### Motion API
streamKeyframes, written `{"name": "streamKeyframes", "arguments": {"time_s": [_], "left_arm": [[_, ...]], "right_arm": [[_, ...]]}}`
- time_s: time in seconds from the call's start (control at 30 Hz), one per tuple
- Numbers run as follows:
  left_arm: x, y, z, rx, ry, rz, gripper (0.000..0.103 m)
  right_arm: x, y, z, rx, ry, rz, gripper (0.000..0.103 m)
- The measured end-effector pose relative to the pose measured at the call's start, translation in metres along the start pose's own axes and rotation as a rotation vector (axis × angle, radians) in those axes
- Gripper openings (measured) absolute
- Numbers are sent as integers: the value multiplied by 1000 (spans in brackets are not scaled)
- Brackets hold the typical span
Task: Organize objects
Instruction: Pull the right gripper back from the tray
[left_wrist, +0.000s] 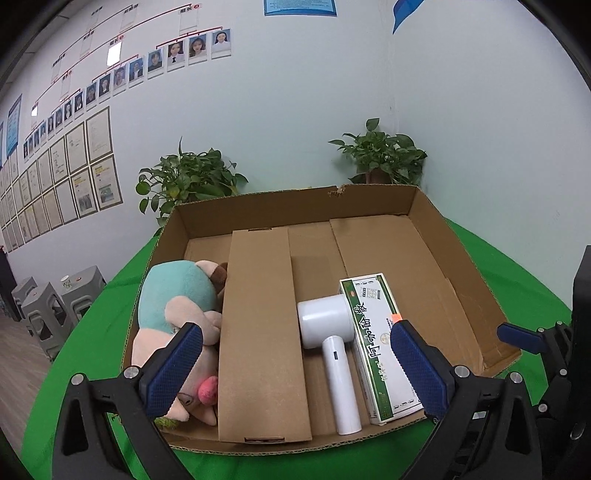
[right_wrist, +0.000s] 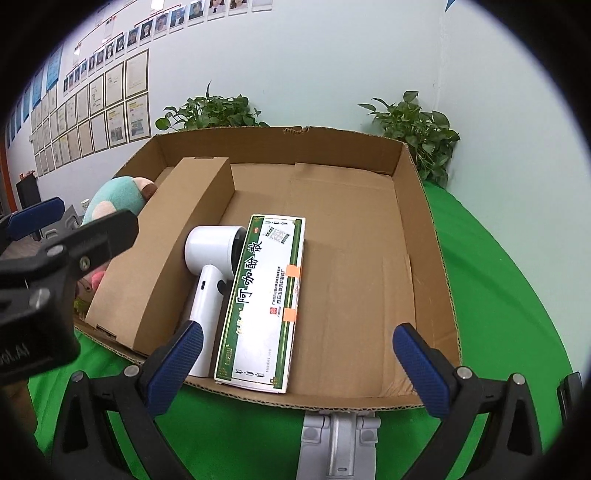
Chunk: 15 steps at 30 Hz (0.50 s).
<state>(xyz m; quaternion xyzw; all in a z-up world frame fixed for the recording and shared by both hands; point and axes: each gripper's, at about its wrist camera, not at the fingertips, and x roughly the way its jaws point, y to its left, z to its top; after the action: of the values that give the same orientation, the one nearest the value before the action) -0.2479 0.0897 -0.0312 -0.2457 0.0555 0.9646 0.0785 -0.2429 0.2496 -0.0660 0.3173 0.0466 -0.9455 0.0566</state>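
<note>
A shallow cardboard tray (left_wrist: 461, 258) (right_wrist: 428, 236) sits on a green tablecloth. Inside it lie a teal and pink plush toy (left_wrist: 177, 295) (right_wrist: 114, 195) at the left, a long brown carton (left_wrist: 258, 332) (right_wrist: 166, 251), a white hair dryer (left_wrist: 328, 332) (right_wrist: 207, 266) and a green and white box (left_wrist: 373, 339) (right_wrist: 266, 295) beside it. My left gripper (left_wrist: 295, 365) hangs open above the tray's near edge, nothing between its blue pads. My right gripper (right_wrist: 295, 358) is open too, over the near rim by the green and white box, holding nothing.
Two potted plants (left_wrist: 188, 177) (left_wrist: 384, 155) stand behind the tray against the wall. Grey stools (left_wrist: 48, 302) stand off the table at the left. The right half of the tray floor (right_wrist: 362, 258) is bare cardboard. Each gripper shows at the edge of the other's view.
</note>
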Motion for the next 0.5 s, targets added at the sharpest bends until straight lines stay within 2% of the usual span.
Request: {"name": "streamKeyframes", "arguments": {"time_s": [0.5], "left_arm": [[-3, -5, -10, -29, 15, 5, 102]], "right_arm": [[-5, -10, -15, -12, 19, 9, 102]]}}
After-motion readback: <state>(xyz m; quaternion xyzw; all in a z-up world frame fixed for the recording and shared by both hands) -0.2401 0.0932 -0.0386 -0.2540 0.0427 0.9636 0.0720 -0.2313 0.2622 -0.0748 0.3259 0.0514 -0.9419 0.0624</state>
